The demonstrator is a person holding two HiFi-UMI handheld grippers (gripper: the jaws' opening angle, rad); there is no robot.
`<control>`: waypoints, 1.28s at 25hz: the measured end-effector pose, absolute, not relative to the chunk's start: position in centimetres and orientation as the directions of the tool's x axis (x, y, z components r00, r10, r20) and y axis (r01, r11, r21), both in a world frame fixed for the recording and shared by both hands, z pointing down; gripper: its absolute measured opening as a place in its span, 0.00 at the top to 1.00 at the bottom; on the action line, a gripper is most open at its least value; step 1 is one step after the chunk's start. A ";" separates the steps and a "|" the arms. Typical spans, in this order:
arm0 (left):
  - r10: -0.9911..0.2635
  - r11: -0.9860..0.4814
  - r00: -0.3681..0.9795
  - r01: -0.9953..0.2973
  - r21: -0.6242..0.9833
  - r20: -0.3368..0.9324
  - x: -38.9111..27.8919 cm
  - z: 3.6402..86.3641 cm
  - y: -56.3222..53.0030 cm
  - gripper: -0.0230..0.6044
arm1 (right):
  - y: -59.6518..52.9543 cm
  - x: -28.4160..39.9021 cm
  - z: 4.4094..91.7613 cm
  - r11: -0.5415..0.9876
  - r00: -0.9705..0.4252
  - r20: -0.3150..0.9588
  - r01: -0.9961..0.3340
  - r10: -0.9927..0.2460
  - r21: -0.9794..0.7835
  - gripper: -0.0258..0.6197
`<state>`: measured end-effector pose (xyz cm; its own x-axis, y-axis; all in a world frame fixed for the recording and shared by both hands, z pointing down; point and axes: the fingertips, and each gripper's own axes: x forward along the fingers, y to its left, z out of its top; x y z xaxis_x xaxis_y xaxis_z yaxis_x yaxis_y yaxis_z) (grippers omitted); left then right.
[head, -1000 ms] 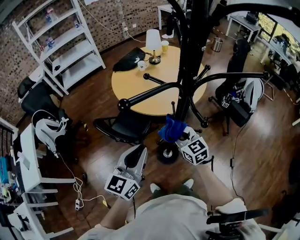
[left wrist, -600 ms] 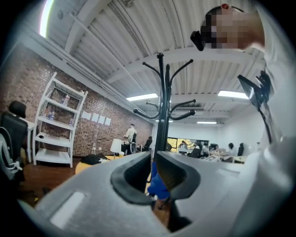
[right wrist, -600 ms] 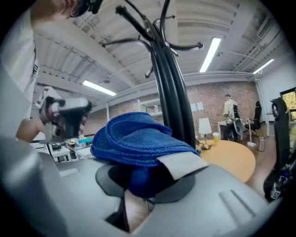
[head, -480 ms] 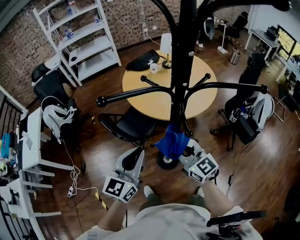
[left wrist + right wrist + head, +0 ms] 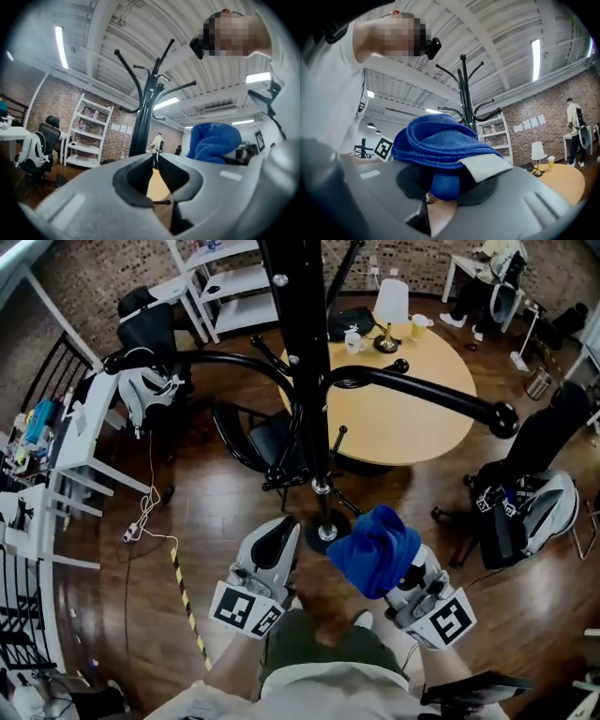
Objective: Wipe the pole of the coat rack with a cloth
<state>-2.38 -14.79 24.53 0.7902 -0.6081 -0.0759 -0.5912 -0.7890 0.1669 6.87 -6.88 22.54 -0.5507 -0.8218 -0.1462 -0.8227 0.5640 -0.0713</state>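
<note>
Pole (image 5: 301,381): black, upright, at picture centre in the head view. Its top is cut off by the upper edge there; both gripper views show the full crown of hooks. The base (image 5: 322,532) stands on the wooden floor (image 5: 150,577) between the two grippers.

Cloth (image 5: 375,549): blue, folded, at 4 o'clock from the base and near it. Whether it touches the pole cannot be told; in the right gripper view the pole rises behind the cloth. A white tag lies on its upper fold.

Right gripper (image 5: 443,186): jaws clamped on the cloth. In the head view the cloth covers the fingertips, so only the body and marker cube show.

Left gripper (image 5: 156,157): jaw tips meet, nothing between them. It sits at 7 o'clock from the base, apart from the pole.

Obstructions: one rack arm (image 5: 422,390) reaches to 3 o'clock and ends in a ball above the round table (image 5: 412,427). A second arm curves to 10 o'clock. A chair (image 5: 255,439) stands just beside the pole at 11 o'clock.

Open room: bare floor at 8 to 9 o'clock, crossed by a cable (image 5: 142,517) and striped tape (image 5: 187,606). Shelves (image 5: 230,287) at 11 o'clock are partly cut off.
</note>
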 end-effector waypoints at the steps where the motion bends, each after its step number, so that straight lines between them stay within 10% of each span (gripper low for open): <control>1: -0.613 -0.787 0.785 -0.599 0.148 -0.085 -2.2 24.6 -14.4 0.91 | -6.1 7.0 23.1 0.587 -0.572 -0.145 -0.803 -0.808 -0.101 0.80; 11: -0.602 -0.797 0.789 -0.586 0.145 -0.122 -0.2 45.0 -15.1 0.91 | -3.6 5.9 47.4 0.808 -0.763 -0.275 -0.577 -0.585 -0.121 0.80; 22: -0.701 -0.702 0.693 -0.712 -0.007 -0.170 -2.3 71.5 -20.0 0.91 | -11.2 8.8 78.8 0.722 -0.706 -0.215 -0.692 -0.675 0.003 0.80; 32: -0.619 -0.781 0.764 -0.624 0.034 -0.184 -2.5 73.3 -18.8 0.90 | -16.2 7.8 58.4 0.780 -0.794 -0.222 -0.603 -0.566 0.168 0.80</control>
